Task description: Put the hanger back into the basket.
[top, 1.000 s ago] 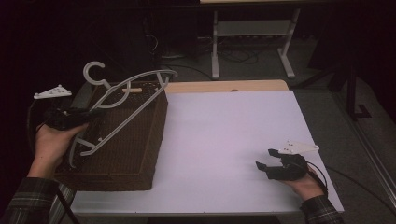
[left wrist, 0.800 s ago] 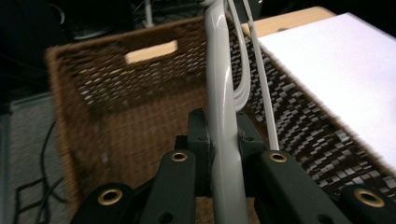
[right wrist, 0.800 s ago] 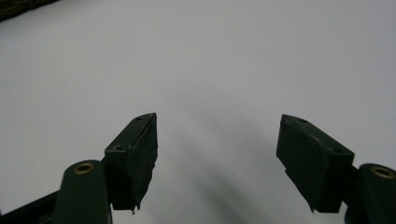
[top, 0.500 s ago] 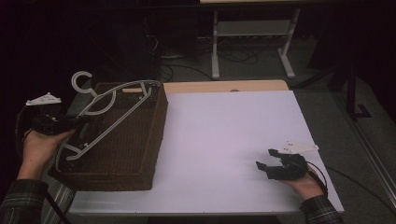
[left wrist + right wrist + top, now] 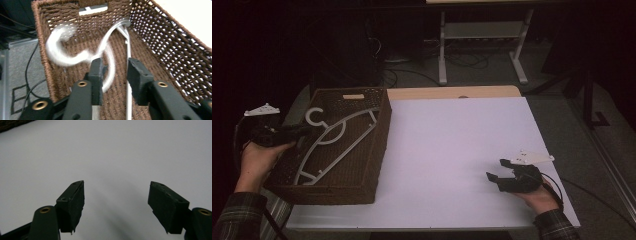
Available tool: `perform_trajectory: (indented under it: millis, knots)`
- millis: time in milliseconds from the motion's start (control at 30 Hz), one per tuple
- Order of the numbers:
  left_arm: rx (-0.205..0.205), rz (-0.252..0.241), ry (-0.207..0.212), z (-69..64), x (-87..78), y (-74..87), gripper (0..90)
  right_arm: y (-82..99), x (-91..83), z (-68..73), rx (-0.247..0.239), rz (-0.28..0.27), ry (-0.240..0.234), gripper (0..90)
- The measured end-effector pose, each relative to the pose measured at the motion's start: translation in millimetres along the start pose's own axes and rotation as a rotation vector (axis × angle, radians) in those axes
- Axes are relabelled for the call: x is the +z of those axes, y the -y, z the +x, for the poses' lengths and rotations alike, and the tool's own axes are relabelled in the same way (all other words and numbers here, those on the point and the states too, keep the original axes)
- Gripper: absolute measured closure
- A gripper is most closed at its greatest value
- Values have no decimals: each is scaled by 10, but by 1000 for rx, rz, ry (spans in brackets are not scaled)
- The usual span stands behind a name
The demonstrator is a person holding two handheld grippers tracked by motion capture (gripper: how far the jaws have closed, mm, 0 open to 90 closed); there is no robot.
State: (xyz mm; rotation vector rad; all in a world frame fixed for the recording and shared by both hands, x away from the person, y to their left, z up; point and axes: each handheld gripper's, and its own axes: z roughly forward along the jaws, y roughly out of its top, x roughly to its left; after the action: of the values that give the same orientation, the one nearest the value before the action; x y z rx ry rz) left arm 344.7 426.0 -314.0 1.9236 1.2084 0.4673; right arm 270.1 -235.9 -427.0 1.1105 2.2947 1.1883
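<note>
A white plastic hanger (image 5: 337, 145) lies inside the brown wicker basket (image 5: 379, 145) on the left end of the white table (image 5: 452, 135). My left gripper (image 5: 304, 131) hovers over the basket's left rim. In the left gripper view the left gripper (image 5: 115, 75) is open, and the hanger (image 5: 60, 53), blurred, drops away beyond the jaws, its curved bar just behind the left fingertip (image 5: 96, 72). My right gripper (image 5: 498, 170) rests near the table's front right corner; the right gripper (image 5: 116, 195) is open with only bare white tabletop beyond it.
The basket's woven walls (image 5: 175, 50) close in around the left gripper. A wooden strip (image 5: 452, 92) runs along the table's far edge. Behind it, a metal stand (image 5: 482, 35) and cables sit on the dark floor.
The hanger was held above the basket, then lowered into it and let go. My left gripper moved left and opened. The right gripper has not moved.
</note>
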Motion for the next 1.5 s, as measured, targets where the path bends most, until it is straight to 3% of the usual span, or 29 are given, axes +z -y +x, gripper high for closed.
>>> perform_trajectory:
  millis: [67, 233, 300, 367, 433, 467, 533, 600, 633, 700, 800, 833, 867, 900, 933, 1100, 1500]
  knots:
    - [3, -2, 19, -69, 15, -23, 544, -9, -11, 5, 1, -5, 1, 284]
    - [27, -29, 90, -356, 91, -130, 438, -31, -37, 13, 5, -19, -2, 282]
    - [50, -43, 132, -575, 174, -195, 374, -45, -57, 15, 3, -27, -4, 279]
    - [58, -50, 144, -652, 205, -214, 358, -48, -61, 17, 5, -30, -6, 277]
    - [81, -66, 181, -884, 301, -267, 296, -59, -76, 16, -2, -44, -10, 251]
    - [81, -66, 181, -884, 301, -267, 278, -64, -82, 18, -1, -49, -6, 237]
    - [113, -73, 211, -1115, 397, -316, 243, -76, -91, 22, -3, -52, -6, 207]
    - [132, -80, 233, -1262, 455, -337, 221, -88, -104, 28, -7, -58, -4, 180]
    - [132, -80, 233, -1262, 455, -337, 211, -97, -114, 32, -7, -63, -5, 166]
    - [156, -86, 263, -1472, 536, -354, 195, -118, -137, 39, -7, -71, -5, 144]
    - [166, -89, 282, -1602, 587, -359, 177, -139, -168, 44, -13, -85, -4, 129]
    - [183, -93, 295, -1723, 635, -363, 165, -160, -202, 46, -10, -99, -9, 122]
    - [183, -93, 295, -1723, 635, -363, 163, -160, -202, 46, -10, -99, -9, 122]
    - [195, -99, 305, -1826, 679, -366, 162, -170, -223, 45, -8, -103, -14, 113]
    - [195, -99, 305, -1826, 679, -366, 162, -170, -223, 45, -8, -103, -14, 113]
    - [231, -104, 336, -2111, 811, -380, 143, -158, -207, 43, -13, -93, -19, 112]
    - [278, -102, 378, -2541, 1122, -288, 92, -142, -190, 34, -16, -88, -23, 112]
